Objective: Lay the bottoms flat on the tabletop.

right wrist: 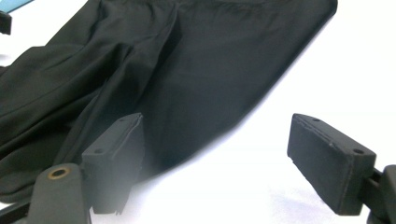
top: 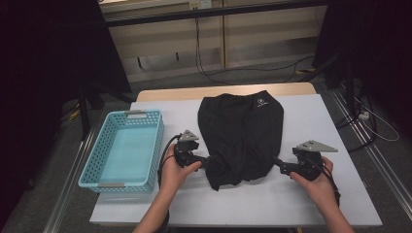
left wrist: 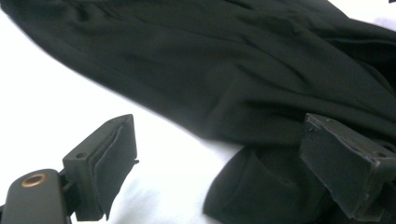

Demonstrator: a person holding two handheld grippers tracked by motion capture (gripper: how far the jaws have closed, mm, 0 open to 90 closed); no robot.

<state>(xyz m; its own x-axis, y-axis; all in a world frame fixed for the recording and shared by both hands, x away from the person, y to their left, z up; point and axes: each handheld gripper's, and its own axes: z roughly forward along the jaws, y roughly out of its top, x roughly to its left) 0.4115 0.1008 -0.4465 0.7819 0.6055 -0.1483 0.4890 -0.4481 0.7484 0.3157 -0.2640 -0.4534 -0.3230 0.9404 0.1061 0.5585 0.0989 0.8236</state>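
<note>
Both jaws gaping wide and gripping nothing, the left hand-held gripper and right hand-held gripper are flanking the black garment's near corners on the white tabletop.

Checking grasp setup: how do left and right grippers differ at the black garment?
The left gripper sits at the black garment's crumpled near-left corner, cloth reaching between its jaws; the right gripper sits at the smooth right edge, mostly bare table between its jaws. Both are open and low.

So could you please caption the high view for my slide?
Two open claws flank a black garment on the white table, blue basket alongside.
</note>
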